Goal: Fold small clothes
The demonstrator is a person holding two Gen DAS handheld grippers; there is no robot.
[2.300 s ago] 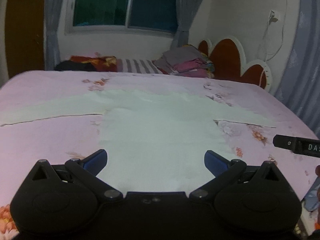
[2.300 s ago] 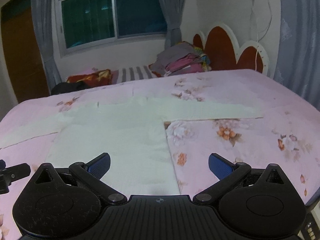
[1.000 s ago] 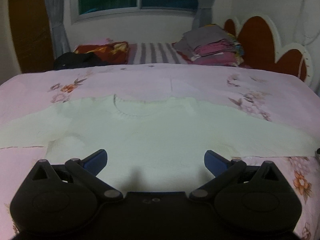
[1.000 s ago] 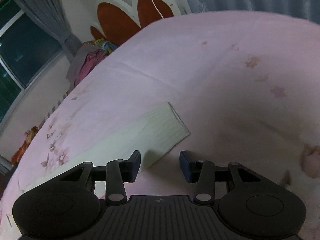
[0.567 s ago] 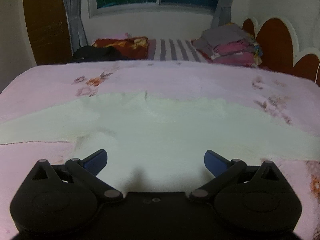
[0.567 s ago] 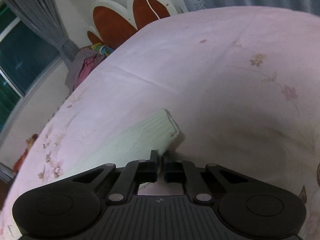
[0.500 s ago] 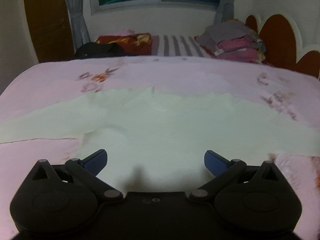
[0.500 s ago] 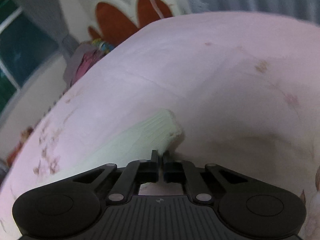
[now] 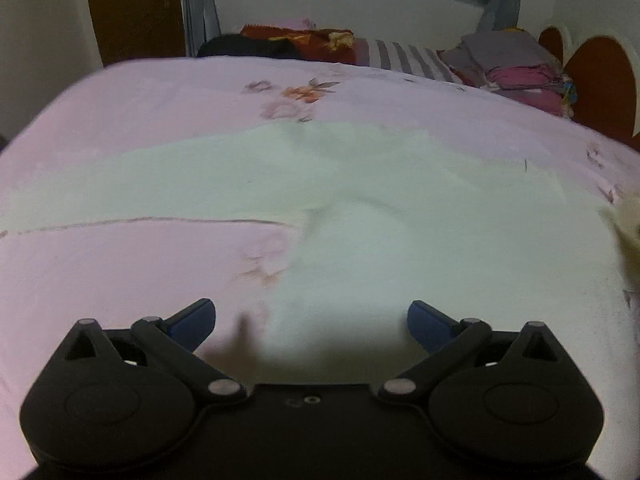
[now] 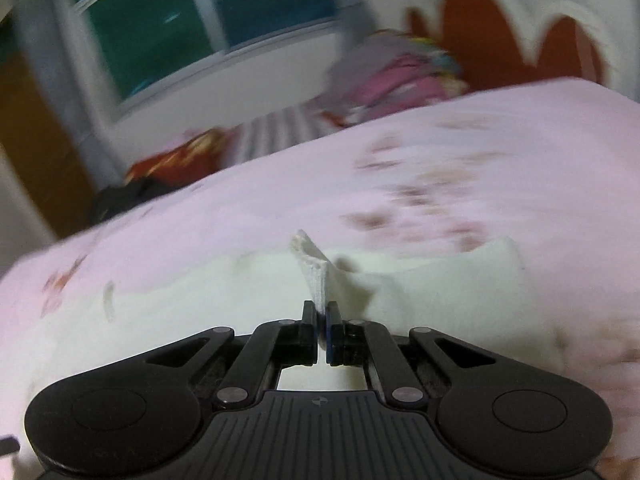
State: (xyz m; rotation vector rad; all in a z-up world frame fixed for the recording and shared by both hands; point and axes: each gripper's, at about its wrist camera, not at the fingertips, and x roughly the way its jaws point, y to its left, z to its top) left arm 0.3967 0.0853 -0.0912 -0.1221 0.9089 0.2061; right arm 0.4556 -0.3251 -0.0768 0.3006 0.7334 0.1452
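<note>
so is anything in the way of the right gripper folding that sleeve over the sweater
Nothing visible. The right gripper is shut on the sleeve cuff, and the sweater lies bare on the bed. The left gripper hovers open near its hem.

I see a bed (image 9: 120,128) covered in a pink sheet with a scattered floral print. A pale cream long-sleeved top (image 9: 400,208) lies spread flat across its middle, one sleeve reaching out toward the left edge in my left wrist view. Along the far side of the bed rest a dark garment (image 9: 240,46), a red patterned bundle (image 9: 304,38), a striped cloth (image 9: 404,56) and a stack of folded clothes (image 9: 516,64) in grey and pink. My right wrist view is blurred by motion.
</note>
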